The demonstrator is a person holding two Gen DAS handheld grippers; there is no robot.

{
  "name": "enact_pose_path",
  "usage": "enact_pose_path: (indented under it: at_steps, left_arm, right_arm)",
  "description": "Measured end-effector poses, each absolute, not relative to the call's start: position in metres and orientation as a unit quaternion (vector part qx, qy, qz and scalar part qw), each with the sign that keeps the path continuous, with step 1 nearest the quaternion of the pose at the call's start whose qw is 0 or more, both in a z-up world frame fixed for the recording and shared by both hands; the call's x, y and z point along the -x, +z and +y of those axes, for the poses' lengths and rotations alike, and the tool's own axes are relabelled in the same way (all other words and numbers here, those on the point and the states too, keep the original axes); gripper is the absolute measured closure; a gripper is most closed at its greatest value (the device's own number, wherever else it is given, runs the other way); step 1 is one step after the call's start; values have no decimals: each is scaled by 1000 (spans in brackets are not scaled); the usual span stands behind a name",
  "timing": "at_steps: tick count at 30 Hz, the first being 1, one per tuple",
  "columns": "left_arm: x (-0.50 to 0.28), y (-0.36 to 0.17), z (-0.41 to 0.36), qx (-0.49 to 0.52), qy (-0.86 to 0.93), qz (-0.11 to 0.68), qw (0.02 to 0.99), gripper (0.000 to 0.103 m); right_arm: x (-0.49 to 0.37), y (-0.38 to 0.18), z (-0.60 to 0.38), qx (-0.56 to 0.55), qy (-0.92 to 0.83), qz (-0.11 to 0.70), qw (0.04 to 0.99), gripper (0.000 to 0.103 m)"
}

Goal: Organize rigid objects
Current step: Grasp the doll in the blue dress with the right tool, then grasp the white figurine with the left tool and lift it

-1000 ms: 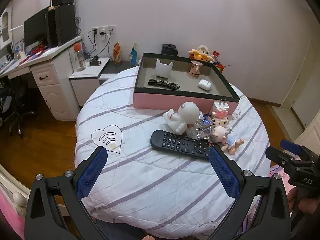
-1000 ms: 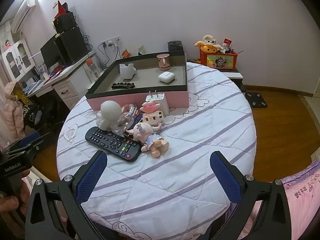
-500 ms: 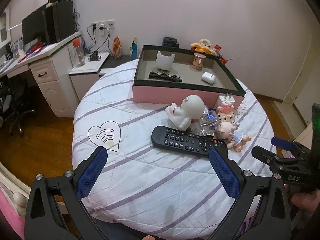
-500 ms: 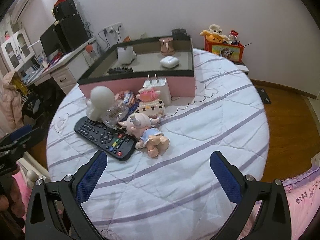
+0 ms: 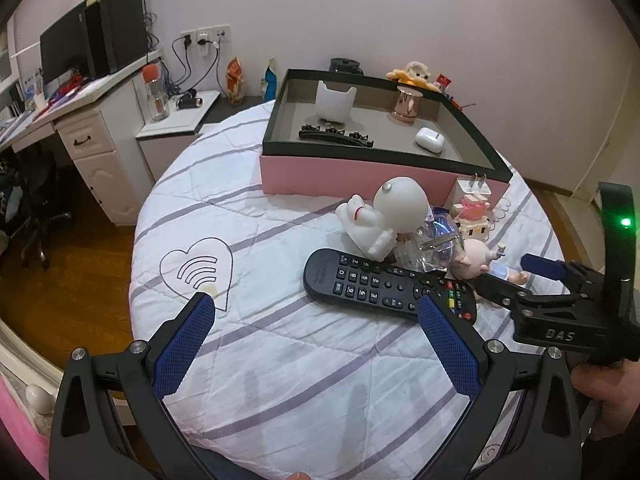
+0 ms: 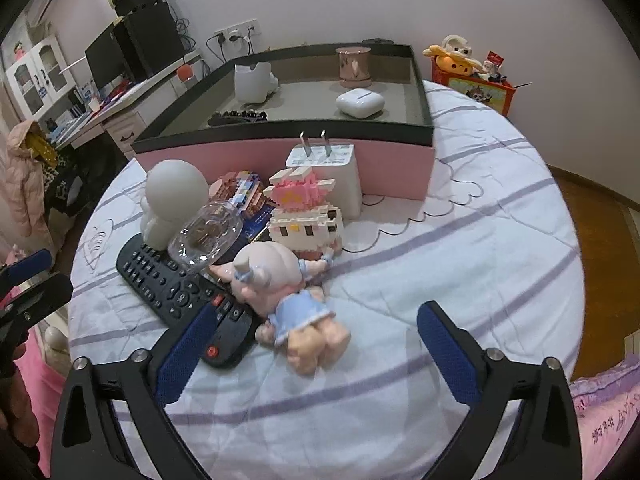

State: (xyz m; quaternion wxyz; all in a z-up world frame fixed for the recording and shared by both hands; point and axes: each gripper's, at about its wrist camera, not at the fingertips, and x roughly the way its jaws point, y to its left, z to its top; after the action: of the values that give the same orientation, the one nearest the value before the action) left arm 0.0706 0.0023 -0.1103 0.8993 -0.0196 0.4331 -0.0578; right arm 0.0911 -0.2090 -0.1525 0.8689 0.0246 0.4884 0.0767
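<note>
A pink box with a black rim point(image 5: 384, 174) point(image 6: 280, 160) stands at the back of the round table; it holds a white cup, a copper cup, a hair clip and an earbuds case point(image 6: 360, 102). In front of it lie a black remote point(image 5: 384, 284) point(image 6: 176, 292), a white figurine point(image 5: 384, 216) point(image 6: 172, 200), a clear bottle point(image 6: 208, 234), a block toy point(image 6: 306, 216), a white charger point(image 6: 324, 172) and a pink doll point(image 6: 288, 296). My left gripper point(image 5: 314, 320) is open, just short of the remote. My right gripper point(image 6: 314, 334) is open with the doll's legs between its fingers.
The table carries a white quilt with purple stripes point(image 5: 280, 360). A white desk with a monitor point(image 5: 80, 120) stands at the left. A toy box point(image 6: 472, 84) sits behind the table. Wood floor point(image 6: 592, 216) lies to the right.
Both grippers have moved forward toward the pile. The right gripper has come down around the doll; the left has closed in on the remote. Both stay open.
</note>
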Motion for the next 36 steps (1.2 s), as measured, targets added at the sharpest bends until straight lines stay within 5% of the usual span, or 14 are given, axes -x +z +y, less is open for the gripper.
enact_pose_path:
  at_steps: [2,8,16,36]
  left_arm:
    - [-72,-112,1,17,-58,435,898,1]
    - [-78,-116,0,16,-58,440,896,1]
    - [-77,-116,-4,14,-62,440,896,1]
    - [-131,-121,-33,-13,-79,428,900,1]
  right_arm:
    - [-94,-158,-208,-23,80,494,865,17]
    - [-94,-161,-200,-5,94,489,867,25]
    - [-86,-156,-199,-5,113,489,865,60]
    - [-76,-155,-219,-47,100,486,867,59]
